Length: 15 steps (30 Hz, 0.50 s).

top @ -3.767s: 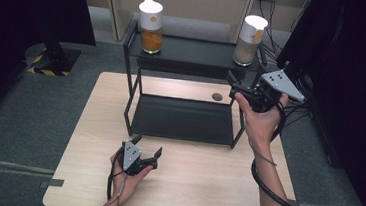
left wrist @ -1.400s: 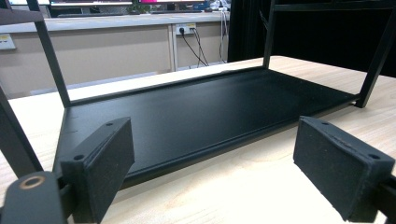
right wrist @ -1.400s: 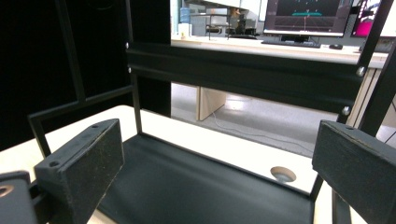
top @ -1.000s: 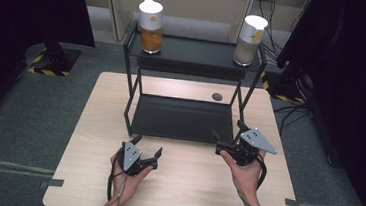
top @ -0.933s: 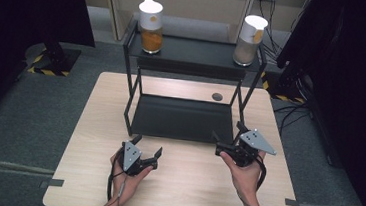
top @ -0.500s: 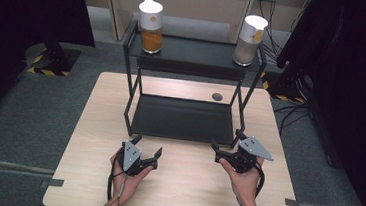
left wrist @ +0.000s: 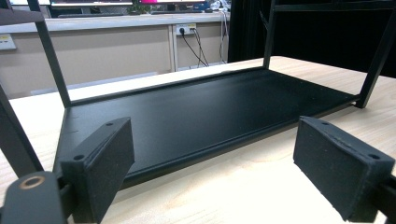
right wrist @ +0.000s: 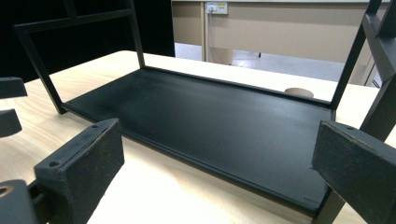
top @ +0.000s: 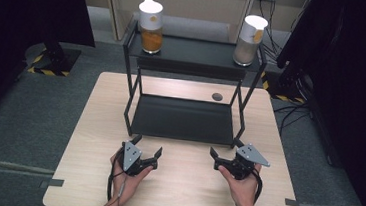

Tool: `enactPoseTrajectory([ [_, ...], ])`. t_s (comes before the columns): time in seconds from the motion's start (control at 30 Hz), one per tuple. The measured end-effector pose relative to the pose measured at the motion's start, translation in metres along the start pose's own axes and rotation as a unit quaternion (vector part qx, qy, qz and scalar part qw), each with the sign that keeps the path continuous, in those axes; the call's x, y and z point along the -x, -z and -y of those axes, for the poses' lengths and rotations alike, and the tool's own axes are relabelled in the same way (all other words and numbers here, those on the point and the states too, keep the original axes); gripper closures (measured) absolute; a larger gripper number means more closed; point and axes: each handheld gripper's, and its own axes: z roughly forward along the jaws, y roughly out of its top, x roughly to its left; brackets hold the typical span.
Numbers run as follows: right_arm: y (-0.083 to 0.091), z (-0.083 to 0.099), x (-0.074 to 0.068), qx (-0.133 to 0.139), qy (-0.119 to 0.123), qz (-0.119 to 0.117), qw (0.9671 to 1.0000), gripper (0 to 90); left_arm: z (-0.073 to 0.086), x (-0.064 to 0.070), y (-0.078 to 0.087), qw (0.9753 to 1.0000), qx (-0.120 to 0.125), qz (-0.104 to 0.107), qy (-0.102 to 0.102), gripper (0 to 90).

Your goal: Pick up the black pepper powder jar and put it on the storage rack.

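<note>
resting low in front of the black rack [top: 184, 118], both tools sit idle in the high view: the left hand-held gripper [top: 146, 149] lies just before the rack's front left leg, the right hand-held gripper [top: 223, 151] just before its front right leg, each cradled in a hand on the table [top: 183, 193]. both have their jaws spread apart and hold nothing. on the rack's top shelf stand the orange-filled jar [top: 151, 20] at the left end and the pale-filled jar [top: 248, 34] at the right end, well apart from both tools. the rack's lower shelf is bare. a small dark disc [top: 216, 96] lies on the table behind the rack. forearms come in from the near edge, wrists level, palms under the tools.

left gripper view: its two black pads [left wrist: 100, 163] stand wide, framing the rack's lower shelf [left wrist: 205, 112] ahead, with table between them.

right gripper view: pads [right wrist: 81, 161] likewise wide, aimed across the same shelf [right wrist: 210, 126] from the rack's right front leg; the disc [right wrist: 299, 92] shows beyond the shelf.

judged from this, the work is at a pause or starting pose. a next reach would likely call for lifting a tool up to the top shelf and closing around a jar's body, keeping it upright.
</note>
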Motion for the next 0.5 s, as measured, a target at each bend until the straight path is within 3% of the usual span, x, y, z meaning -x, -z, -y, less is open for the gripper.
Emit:
enactPoseTrajectory([
  [0.5,0.001,0.012,0.001,-0.013,-0.003,0.007,0.9999,2.6,0.000,0.000,0.000,1.0000,0.000,0.000,0.001,11.9],
])
